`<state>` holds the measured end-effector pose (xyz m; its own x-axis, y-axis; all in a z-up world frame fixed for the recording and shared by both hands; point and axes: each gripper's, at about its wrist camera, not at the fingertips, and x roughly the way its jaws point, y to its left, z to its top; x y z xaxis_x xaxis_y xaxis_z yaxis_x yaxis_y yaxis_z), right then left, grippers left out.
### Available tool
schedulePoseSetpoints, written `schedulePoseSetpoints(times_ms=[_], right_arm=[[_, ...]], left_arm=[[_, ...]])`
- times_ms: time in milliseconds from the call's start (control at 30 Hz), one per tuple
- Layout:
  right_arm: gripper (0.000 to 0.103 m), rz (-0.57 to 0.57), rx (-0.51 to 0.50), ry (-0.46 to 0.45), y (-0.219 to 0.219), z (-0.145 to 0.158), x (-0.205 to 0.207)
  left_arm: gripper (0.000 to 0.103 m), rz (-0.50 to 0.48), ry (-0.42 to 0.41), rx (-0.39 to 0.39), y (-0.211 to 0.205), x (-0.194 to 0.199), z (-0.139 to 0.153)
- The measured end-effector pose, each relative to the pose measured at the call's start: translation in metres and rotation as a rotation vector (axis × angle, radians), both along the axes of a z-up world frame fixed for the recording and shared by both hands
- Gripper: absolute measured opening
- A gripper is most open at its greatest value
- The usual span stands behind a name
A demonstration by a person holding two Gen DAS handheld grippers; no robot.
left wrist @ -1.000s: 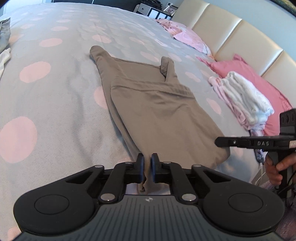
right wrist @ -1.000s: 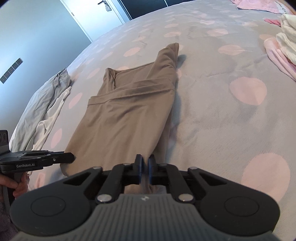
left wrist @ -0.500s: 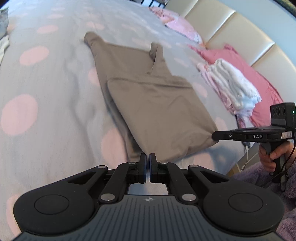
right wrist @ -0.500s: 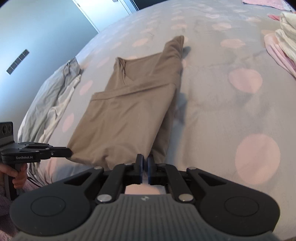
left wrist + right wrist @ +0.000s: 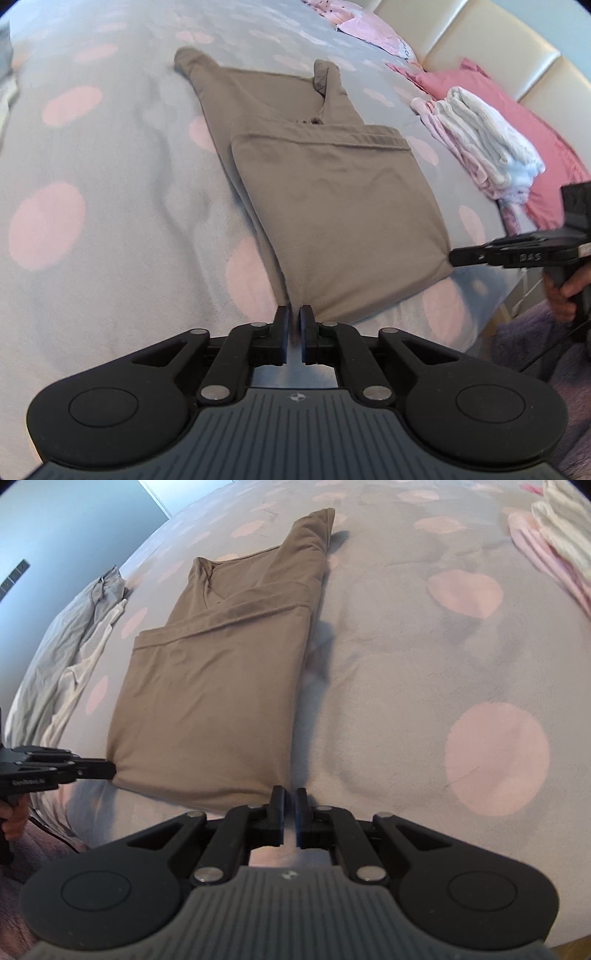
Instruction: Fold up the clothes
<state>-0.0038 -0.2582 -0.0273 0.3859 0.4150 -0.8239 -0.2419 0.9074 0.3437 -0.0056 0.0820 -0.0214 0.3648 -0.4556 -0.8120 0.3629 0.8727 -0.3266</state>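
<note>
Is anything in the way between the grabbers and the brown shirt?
Nothing visible is. The left gripper and right gripper each sit just short of a near corner of the brown shirt, with only bare bedspread in between.

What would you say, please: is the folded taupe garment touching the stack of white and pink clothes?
Apart. The left wrist view shows grey, pink-dotted bedspread between the taupe garment and the stack.

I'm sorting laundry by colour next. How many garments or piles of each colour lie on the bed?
Taupe garment, partly folded: 1
White folded pile: 1
Pink clothes under it: 1
Pink items farther up the bed: 1
Grey clothes, crumpled: 1
Total: 5
</note>
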Motion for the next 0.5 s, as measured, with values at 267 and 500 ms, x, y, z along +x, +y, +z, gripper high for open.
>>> schedulePoseSetpoints(times_ms=[267,500], right_arm=[[0.013,0.101,-0.175,-0.188,0.018,0.030,-0.020],[0.038,0.271,-0.318,-0.387,0.052,0.036,-0.042]], left_arm=[[0.030,-0.043,-0.207,0.160,-0.015,-0.019,0.032],[0.039,-0.248,-0.383,0.359,-0.062,-0.047,0.028]])
